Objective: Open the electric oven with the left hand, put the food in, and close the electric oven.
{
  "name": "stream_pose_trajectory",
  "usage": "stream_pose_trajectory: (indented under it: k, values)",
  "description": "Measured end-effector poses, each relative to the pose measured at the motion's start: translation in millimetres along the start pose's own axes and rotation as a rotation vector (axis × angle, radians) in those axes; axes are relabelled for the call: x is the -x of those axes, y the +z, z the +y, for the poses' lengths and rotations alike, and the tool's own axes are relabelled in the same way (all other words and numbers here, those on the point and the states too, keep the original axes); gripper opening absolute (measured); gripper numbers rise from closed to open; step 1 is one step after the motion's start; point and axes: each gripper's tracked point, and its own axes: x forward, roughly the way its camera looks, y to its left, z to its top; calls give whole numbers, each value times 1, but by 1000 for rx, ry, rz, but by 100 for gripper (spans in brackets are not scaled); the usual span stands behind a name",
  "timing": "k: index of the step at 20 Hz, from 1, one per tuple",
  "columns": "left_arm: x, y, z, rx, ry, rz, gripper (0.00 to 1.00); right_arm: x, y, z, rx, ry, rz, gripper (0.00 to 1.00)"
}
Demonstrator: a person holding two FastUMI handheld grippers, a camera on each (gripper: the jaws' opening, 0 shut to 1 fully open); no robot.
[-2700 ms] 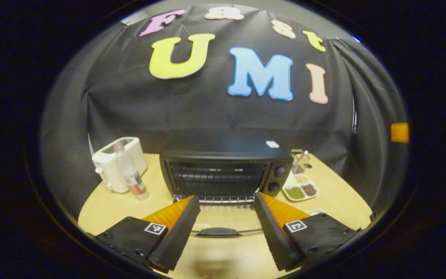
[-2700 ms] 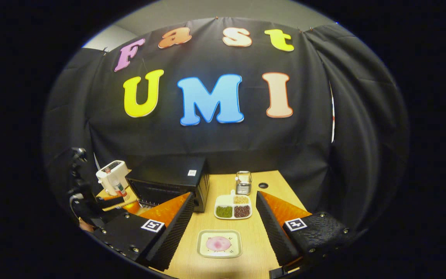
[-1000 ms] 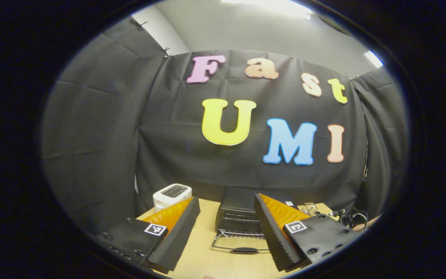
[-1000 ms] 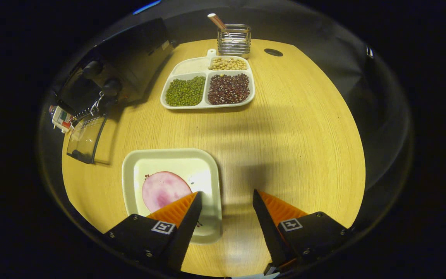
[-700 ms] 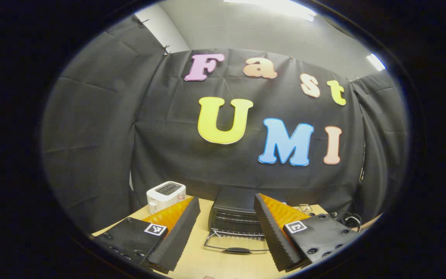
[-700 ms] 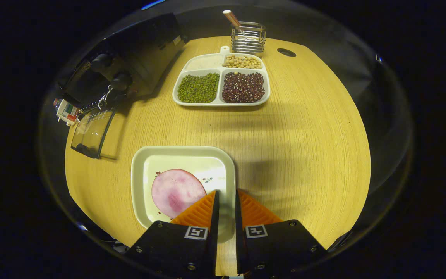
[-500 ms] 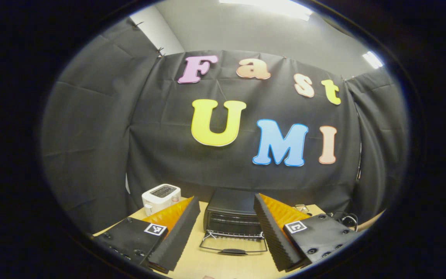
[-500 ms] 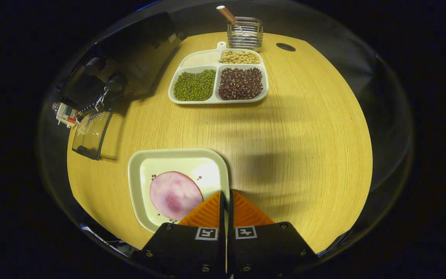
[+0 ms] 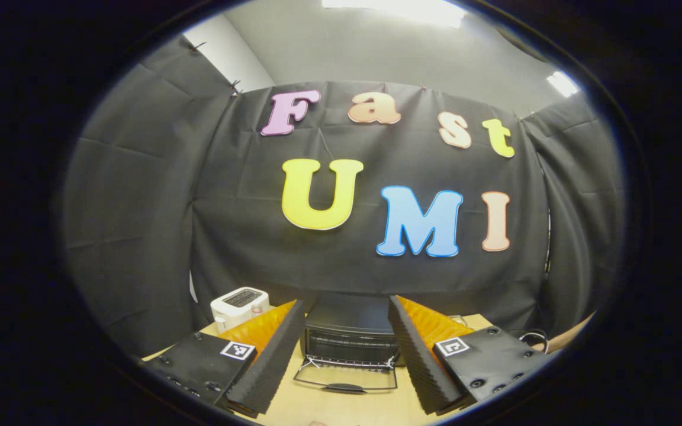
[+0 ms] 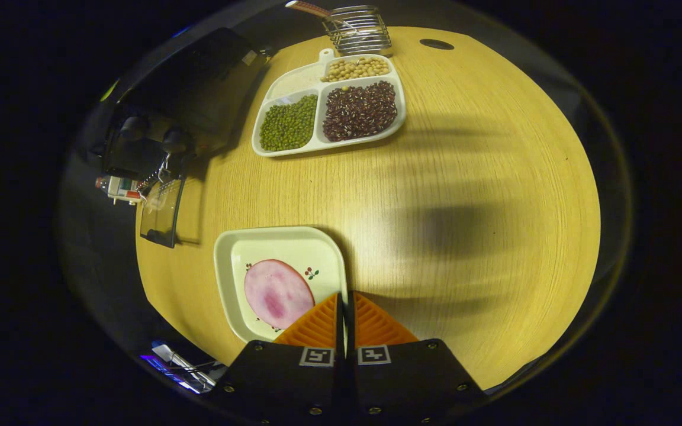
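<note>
I see the surface [image 10: 471,148] w/ the oven [image 9: 350,331] as landmark; its door [image 9: 346,377] lies dropped flat in front, so the cavity's free for loading. My left tool [image 9: 346,355] hangs back from the oven, spread wide, empty, prob. clearing the way. The plate [image 10: 279,281] w/ ham [image 10: 277,293] sits well in front of the oven. My right tool [image 10: 346,316] is clamped narrow on the plate's rim, ready to lift.
</note>
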Motion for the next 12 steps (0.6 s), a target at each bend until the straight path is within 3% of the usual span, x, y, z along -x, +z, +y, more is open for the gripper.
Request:
stream_pose_trajectory:
  k: [1, 2, 6, 10, 12]
  values:
    - [1, -1, -3, -1, 10, 4, 99, 0, -1, 0, -30, 54, -2, 0]
    - [1, -1, -4, -6, 22, 8, 91, 0, -1, 0, -71, 121, -10, 0]
    - [6, 3, -13, -20, 49, 20, 94, -1, -7, 2, -187, 353, -56, 0]
    - [-5, 4, -24, -14, 9, 25, 99, 2, -15, 0, -260, 420, -109, 0]
    - [-12, 8, -27, -11, -24, 20, 91, 4, -24, 2, -276, 428, -127, 0]
